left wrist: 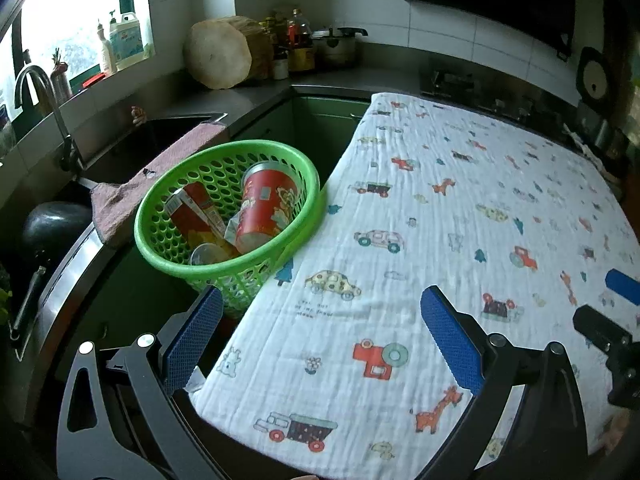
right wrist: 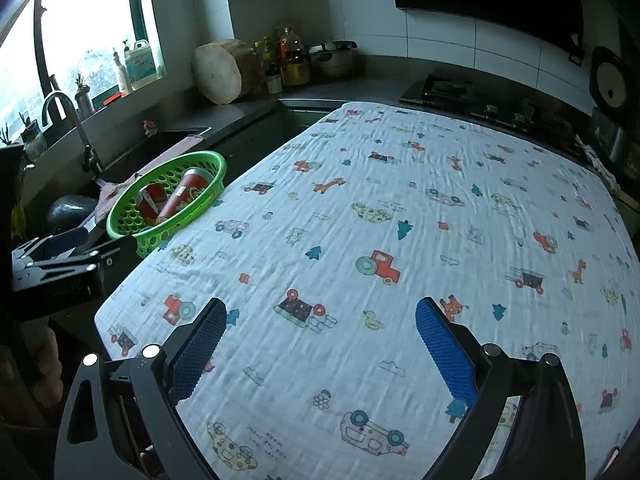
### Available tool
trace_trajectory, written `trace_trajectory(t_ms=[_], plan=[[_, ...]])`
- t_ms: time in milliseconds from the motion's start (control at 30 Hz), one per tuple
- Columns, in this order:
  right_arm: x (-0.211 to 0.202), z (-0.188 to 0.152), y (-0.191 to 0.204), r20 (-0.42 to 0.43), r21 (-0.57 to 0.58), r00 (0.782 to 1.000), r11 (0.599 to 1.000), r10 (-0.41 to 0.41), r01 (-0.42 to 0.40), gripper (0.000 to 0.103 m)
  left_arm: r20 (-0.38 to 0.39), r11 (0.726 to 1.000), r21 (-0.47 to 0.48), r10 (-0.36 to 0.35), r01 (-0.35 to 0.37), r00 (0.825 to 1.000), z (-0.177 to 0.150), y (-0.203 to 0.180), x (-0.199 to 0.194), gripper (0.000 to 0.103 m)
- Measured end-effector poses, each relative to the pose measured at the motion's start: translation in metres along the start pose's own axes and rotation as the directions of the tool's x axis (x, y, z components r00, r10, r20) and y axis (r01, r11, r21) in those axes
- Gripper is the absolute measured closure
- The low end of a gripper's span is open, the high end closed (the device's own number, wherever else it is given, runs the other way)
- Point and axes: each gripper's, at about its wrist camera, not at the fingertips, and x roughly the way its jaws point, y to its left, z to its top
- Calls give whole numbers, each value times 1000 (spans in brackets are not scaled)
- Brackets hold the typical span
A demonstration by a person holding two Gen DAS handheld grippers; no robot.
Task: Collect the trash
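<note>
A green perforated basket (left wrist: 168, 258) stands beside the table's left edge; it also shows in the right wrist view (right wrist: 120, 216). In it lie a red paper cup (left wrist: 266, 208), a red and yellow carton (left wrist: 192, 216) and a clear lid (left wrist: 206, 254). My left gripper (left wrist: 322, 300) is open and empty, held over the table's left front edge, just short of the basket. My right gripper (right wrist: 320, 312) is open and empty above the front middle of the printed cloth (right wrist: 380, 216). The left gripper also shows at the left edge of the right wrist view (right wrist: 64, 256).
The table carries a white cloth with cars and animals (left wrist: 460, 220). Left of it is a sink (left wrist: 132, 148) with a tap (left wrist: 40, 92), a pink towel (left wrist: 160, 176) and a dark pan (left wrist: 56, 224). A round chopping block (left wrist: 224, 54), bottles and a pot stand at the back. A hob (right wrist: 460, 96) is at the back right.
</note>
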Motion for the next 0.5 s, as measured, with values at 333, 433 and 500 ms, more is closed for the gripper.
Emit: trace_trajectory(t_ms=[333,433,500], plan=[[2,-2,1,-7,6,1000,1000,7,-7,10,-7,1000,4,6,-5,1000,-5,1,-2,5],[4,-2,0,-10,10,1000,1000,5,-5,10,-6,1000,9,8,-8,1000,-7,2,-3,5],[5,-2,0,-11,10,1000,1000,6,-6,10,-7,1000,9,7,-7,1000,-8,3,-3,5]])
